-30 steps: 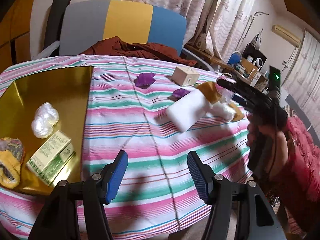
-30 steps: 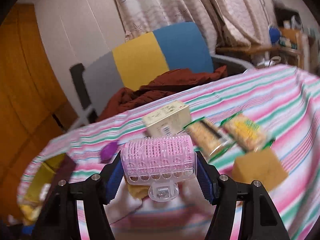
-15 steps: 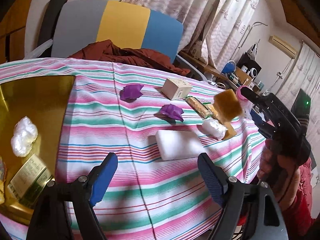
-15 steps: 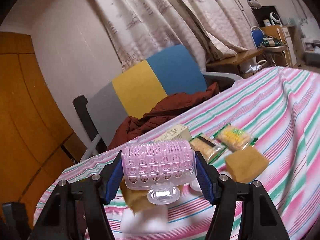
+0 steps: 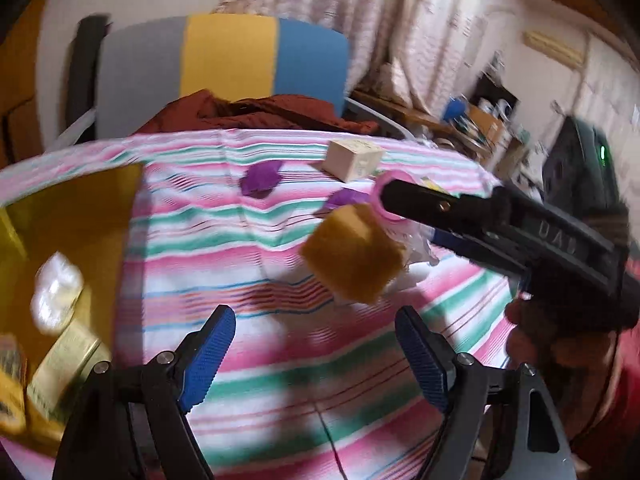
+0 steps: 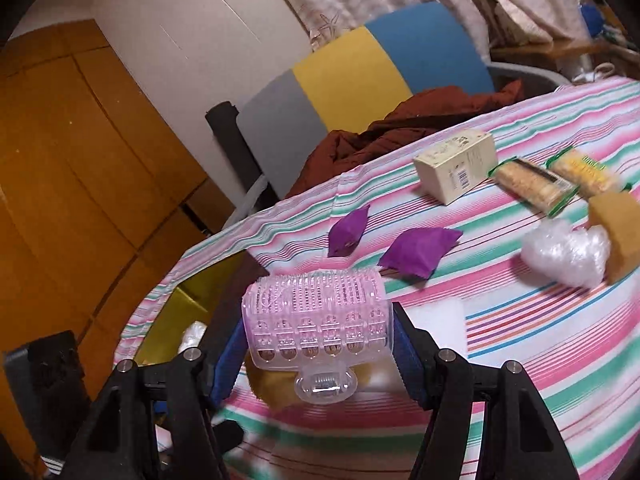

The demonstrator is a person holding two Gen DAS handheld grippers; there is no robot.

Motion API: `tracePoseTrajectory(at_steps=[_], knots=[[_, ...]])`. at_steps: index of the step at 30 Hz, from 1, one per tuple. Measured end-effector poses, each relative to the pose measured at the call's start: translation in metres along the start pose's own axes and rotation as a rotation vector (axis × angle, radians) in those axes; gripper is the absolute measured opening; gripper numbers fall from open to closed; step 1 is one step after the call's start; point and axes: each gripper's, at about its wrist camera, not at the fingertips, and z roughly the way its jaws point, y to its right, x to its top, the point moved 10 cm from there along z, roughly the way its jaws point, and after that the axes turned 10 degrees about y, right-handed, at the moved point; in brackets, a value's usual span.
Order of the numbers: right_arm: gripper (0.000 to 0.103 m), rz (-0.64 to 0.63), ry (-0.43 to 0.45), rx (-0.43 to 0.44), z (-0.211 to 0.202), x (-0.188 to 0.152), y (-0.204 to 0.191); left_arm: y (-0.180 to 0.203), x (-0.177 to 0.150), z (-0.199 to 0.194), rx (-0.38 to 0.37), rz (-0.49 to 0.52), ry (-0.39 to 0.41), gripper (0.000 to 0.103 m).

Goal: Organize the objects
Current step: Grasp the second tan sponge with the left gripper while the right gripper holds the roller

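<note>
Right wrist view first: my right tongs are clamping a pink hair roller crosswise, both blue pads pressing on its ends, and I'm holding it up above the near-left part of the striped table. Beyond it, two purple pouches are lying side by side on the cloth, a cream box is sitting farther back, and two green-edged snack packs are lying just right of the box. A wad of clear plastic is resting at the right, touching a tan sponge block. Far left, the gold tray is peeking out past the roller.

From the left wrist view, my left tongs are standing wide open with nothing between the pads, having just been opening, and they are hovering over bare striped cloth at the near edge. The gold tray is sitting to their left, holding a white plastic wad and a cream-and-green box, with something yellow at the tray's near corner, too blurred to name. Coming in from the right, my right hand is gripping the black handle, and the pink roller is showing at the tip, over the middle of the table. Just below it a tan sponge block is showing, blurred; I cannot tell whether it is touching anything. A chair with a grey, yellow and blue back is standing at the far side.
</note>
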Motion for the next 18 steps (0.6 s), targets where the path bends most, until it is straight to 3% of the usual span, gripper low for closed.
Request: tracePoseTrajectory(at_steps=[5, 10, 12, 13, 18], knots=[[0.067, 0.039, -0.015, -0.010, -0.002, 0.003, 0.012, 0.017, 0.009, 0.026, 0.044, 0.211, 0.014, 0.084], [0.066, 0.039, -0.032, -0.003, -0.003, 0.003, 0.010, 0.033, 0.015, 0.034, 0.031, 0.372, 0.063, 0.084], [0.066, 0.020, -0.036, -0.003, -0.004, 0.003, 0.007, 0.032, 0.014, 0.037, -0.002, 0.351, 0.051, 0.073], [0.065, 0.008, -0.039, -0.004, -0.003, 0.002, 0.006, 0.031, 0.014, 0.039, -0.019, 0.327, 0.040, 0.059], [0.065, 0.001, -0.046, -0.010, -0.003, -0.002, 0.005, 0.024, 0.012, 0.037, -0.059, 0.232, 0.037, 0.053]])
